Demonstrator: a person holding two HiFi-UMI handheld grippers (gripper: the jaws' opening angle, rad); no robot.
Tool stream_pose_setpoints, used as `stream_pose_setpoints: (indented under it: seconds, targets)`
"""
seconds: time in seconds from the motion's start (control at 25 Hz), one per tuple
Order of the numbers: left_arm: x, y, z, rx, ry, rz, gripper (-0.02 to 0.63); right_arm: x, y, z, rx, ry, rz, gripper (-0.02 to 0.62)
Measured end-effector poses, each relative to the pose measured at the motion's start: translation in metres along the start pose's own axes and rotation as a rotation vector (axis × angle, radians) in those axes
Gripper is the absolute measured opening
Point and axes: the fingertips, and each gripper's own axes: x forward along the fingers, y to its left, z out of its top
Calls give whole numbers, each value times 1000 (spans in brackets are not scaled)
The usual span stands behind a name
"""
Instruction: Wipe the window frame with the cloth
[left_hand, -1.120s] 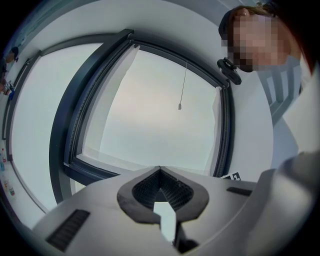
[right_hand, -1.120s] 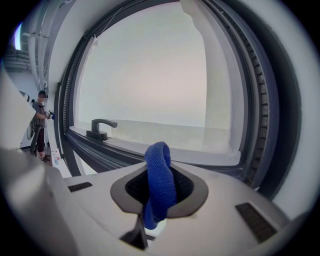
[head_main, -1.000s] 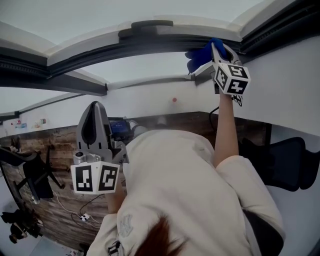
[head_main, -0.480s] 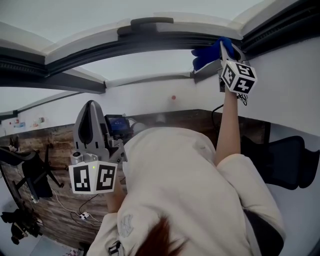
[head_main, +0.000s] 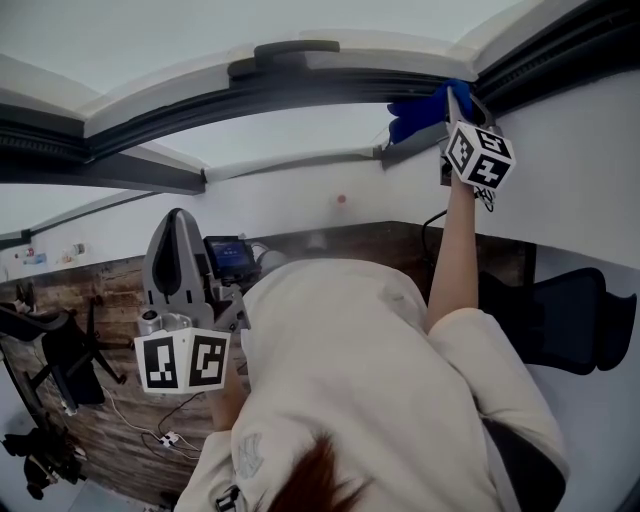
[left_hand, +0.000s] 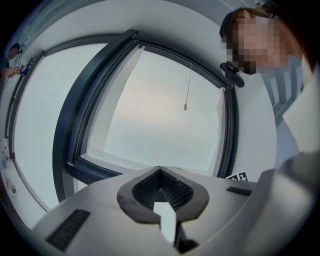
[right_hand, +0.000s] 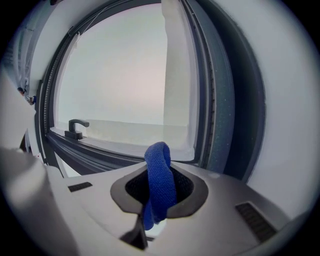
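Observation:
In the head view my right gripper (head_main: 447, 108) is raised to the dark window frame (head_main: 300, 88), near its right corner. It is shut on a blue cloth (head_main: 418, 112) that touches the frame. In the right gripper view the blue cloth (right_hand: 159, 180) sticks up from between the jaws, with the frame's upright bar (right_hand: 220, 110) just ahead. My left gripper (head_main: 178, 250) hangs low at the left, well away from the window. Its fingertips (left_hand: 160, 172) meet with nothing between them, and the window frame (left_hand: 80, 115) lies far ahead of it.
A window handle (right_hand: 76, 127) sits on the lower frame bar. A thin cord (left_hand: 187, 85) hangs before the glass. Below are a wooden desk (head_main: 120, 290), a small screen (head_main: 228, 255) and dark chairs (head_main: 565, 320) at both sides. The person's pale sleeve fills the lower middle.
My right gripper has slid the cloth to the right along the frame, towards the corner. My left gripper has drifted slightly down and left.

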Motion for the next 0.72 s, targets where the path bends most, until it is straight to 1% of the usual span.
stream_pose_setpoints:
  seconds: [0.32, 0.44, 0.52, 0.6, 0.64, 0.72]
  targets:
    - [-1, 8, 4, -1, -5, -6, 5, -2, -25, -2, 22, 12, -90, 54]
    - [-2, 13, 4, -6, -7, -15, 6, -2, -28, -2, 14, 31, -121, 54]
    - [-3, 19, 4, -10, -2, -25, 5, -4, -27, -2, 8, 51, -160, 54]
    - [-4, 26, 5, -11, 8, -38, 5, -10, -16, 2, -5, 58, -192, 54]
    - [-5, 30, 5, -12, 14, -44, 5, -14, -3, 6, -9, 47, -184, 54]
    - [-5, 41, 8, -13, 26, -58, 5, -20, 42, 15, -3, 0, -113, 54]
